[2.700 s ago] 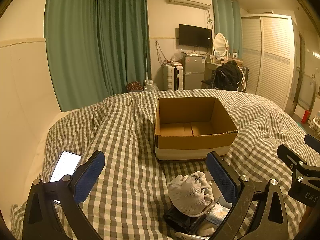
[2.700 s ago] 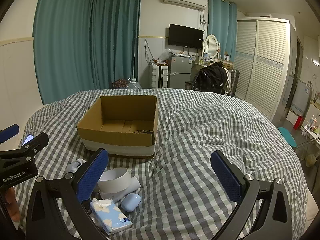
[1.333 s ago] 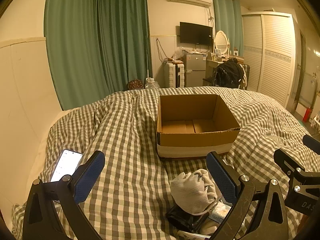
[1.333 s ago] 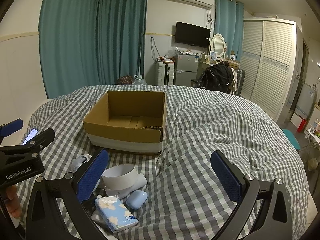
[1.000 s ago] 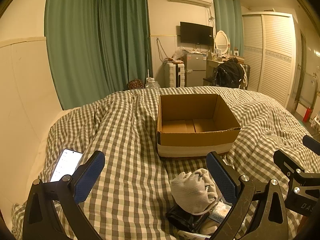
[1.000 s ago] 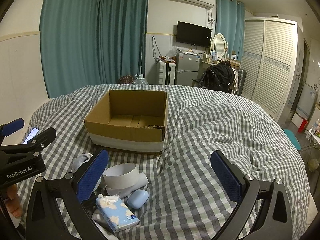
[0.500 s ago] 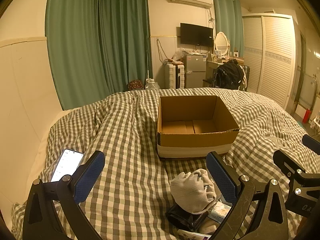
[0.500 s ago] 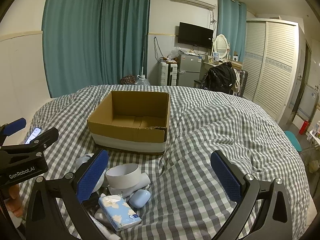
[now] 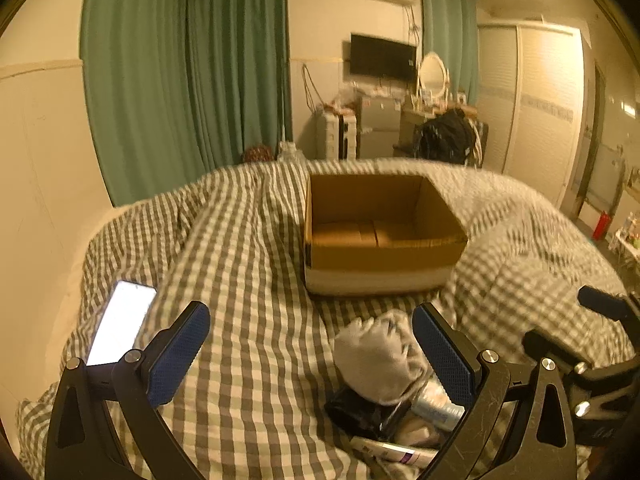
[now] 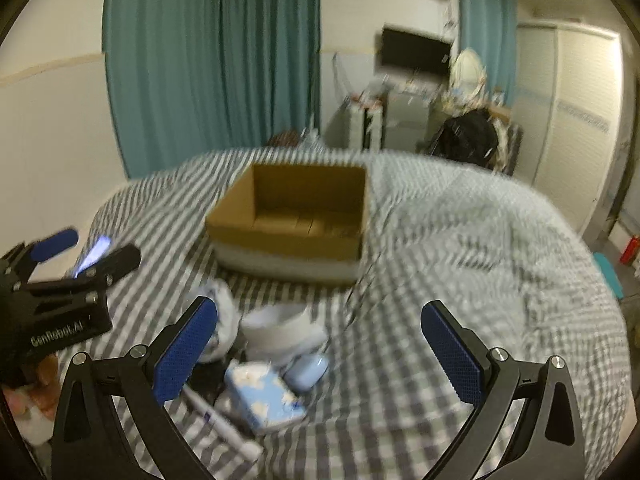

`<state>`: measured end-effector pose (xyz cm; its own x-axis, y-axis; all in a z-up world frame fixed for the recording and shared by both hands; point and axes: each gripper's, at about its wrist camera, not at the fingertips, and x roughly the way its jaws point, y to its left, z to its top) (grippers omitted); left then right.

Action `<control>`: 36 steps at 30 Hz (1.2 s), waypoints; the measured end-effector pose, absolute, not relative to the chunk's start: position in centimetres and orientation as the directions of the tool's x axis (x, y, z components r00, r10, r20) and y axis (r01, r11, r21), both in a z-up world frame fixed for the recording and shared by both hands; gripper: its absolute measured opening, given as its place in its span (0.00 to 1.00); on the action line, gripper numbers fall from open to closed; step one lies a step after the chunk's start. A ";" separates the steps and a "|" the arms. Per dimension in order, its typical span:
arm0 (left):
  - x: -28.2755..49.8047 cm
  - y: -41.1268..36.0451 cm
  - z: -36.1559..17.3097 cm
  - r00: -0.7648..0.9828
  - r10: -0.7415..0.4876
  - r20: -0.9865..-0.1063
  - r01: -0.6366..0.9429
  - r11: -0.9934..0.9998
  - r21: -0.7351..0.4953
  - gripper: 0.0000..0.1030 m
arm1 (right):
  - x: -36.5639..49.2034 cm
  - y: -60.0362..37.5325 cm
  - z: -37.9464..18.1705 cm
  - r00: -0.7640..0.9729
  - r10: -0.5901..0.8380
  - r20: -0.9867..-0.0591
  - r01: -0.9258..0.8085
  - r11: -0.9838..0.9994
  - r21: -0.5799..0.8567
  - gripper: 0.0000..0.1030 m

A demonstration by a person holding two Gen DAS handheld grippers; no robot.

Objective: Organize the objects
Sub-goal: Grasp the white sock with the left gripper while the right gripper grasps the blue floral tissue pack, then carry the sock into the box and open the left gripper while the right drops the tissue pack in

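Observation:
An open, empty cardboard box [image 9: 380, 232] [image 10: 296, 216] stands on the checked bedspread. In front of it lies a pile of small things: a grey cloth bundle [image 9: 376, 356], a black item [image 9: 360, 412], a tube [image 9: 392, 446], a white tape roll [image 10: 276, 328], a blue tissue pack [image 10: 264, 402] and a pale blue case [image 10: 306, 370]. My left gripper [image 9: 312, 356] is open and empty, its right finger beside the bundle. My right gripper [image 10: 320, 352] is open and empty above the pile.
A lit phone [image 9: 120, 326] lies on the bedspread at the left. The bed [image 10: 480, 260] stretches wide to the right. Green curtains, a TV, a fridge and a wardrobe stand beyond the bed.
Both views have swung and blurred. The right gripper has moved forward and left over the pile, and the box now looks closer. The left gripper shifted slightly. Both stay open.

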<state>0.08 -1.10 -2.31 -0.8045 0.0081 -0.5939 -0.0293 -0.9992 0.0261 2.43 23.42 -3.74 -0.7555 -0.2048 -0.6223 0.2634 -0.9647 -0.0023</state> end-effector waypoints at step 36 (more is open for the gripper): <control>-2.7 0.5 -8.0 -0.616 0.257 -0.744 -0.209 -0.965 -0.160 0.51 | 0.5 20.3 -12.6 -0.492 -0.265 -0.829 0.445 -0.895 0.022 0.48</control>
